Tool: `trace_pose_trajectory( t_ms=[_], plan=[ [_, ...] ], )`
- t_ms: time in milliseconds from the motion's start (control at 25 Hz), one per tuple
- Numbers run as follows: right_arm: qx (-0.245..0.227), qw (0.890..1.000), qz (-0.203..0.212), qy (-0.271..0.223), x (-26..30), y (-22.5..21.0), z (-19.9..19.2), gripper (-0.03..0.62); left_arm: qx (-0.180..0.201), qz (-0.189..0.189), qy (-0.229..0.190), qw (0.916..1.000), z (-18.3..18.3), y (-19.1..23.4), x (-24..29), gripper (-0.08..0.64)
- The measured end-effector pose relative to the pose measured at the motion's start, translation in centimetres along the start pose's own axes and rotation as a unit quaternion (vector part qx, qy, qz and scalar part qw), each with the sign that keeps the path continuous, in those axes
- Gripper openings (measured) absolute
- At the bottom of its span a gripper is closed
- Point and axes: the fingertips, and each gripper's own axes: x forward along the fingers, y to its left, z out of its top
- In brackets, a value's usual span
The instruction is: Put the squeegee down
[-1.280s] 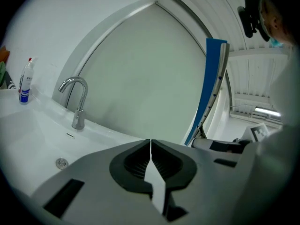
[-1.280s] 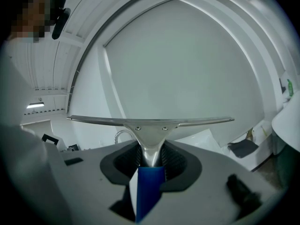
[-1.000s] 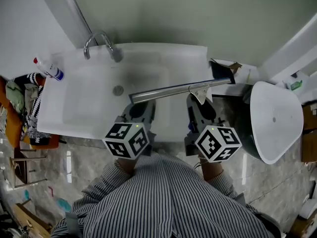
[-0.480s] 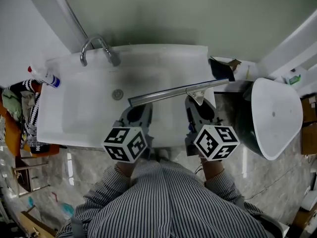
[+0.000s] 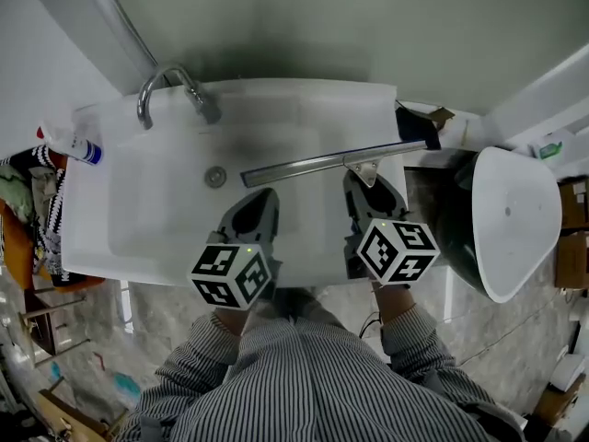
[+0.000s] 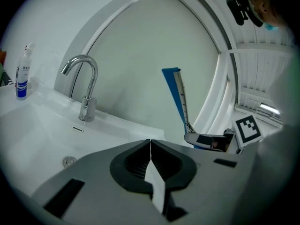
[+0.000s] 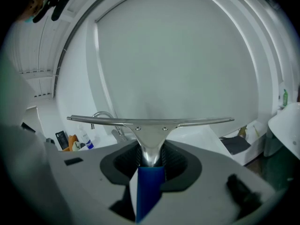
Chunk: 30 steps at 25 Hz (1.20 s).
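Squeegee (one): a squeegee [image 5: 322, 162] with a long silver metal blade and a blue handle sits at the centre of the head view. Its blade runs from mid-frame towards the upper right, over the right half of the basin. Contact with the basin cannot be judged.
Right gripper: the right gripper [image 7: 151, 159] pinches the squeegee's blue handle, and the metal neck rises from between its pads. The blade lies level across the middle of the right gripper view.
Left gripper: the left gripper [image 6: 150, 144] is pressed together with nothing between its jaws. It sits just left of the right gripper, low in the centre of the head view.
Marker cubes (two): black-and-white cubes [image 5: 232, 274] ride on the grippers, one on each.
Sink (one): a white rectangular washbasin [image 5: 92, 238] fills the left centre, with one round drain [image 5: 215, 176].
Tap (one): a curved chrome tap [image 5: 170, 86] stands at the upper left.
Bottle (one): a white spray bottle with a blue band [image 5: 69, 145] rests on the sink's left edge.
Person: a striped shirt [image 5: 304, 376] fills the bottom of the frame.
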Motion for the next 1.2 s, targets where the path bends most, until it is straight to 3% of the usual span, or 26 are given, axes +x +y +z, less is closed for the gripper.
trace_pose_trajectory(
  t_ms=[560, 960, 1200],
  plan=[
    [0.033, 0.997, -0.034, 0.058, 9.0, -5.3, -3.7, 0.123, -0.029, 0.025, 0.034, 0.9987, -3.2, 3.3, 3.7, 0.015],
    [0.033, 0.994, -0.05, 0.087, 14.1, -7.6, -4.7, 0.124, -0.022, 0.016, 0.05, 0.9984, -3.5, 4.2, 7.4, 0.015],
    [0.033, 0.992, -0.076, 0.092, 16.6, -9.3, -4.9, 0.127, -0.039, 0.025, 0.062, 0.997, -4.5, 5.3, 8.1, 0.015]
  ],
)
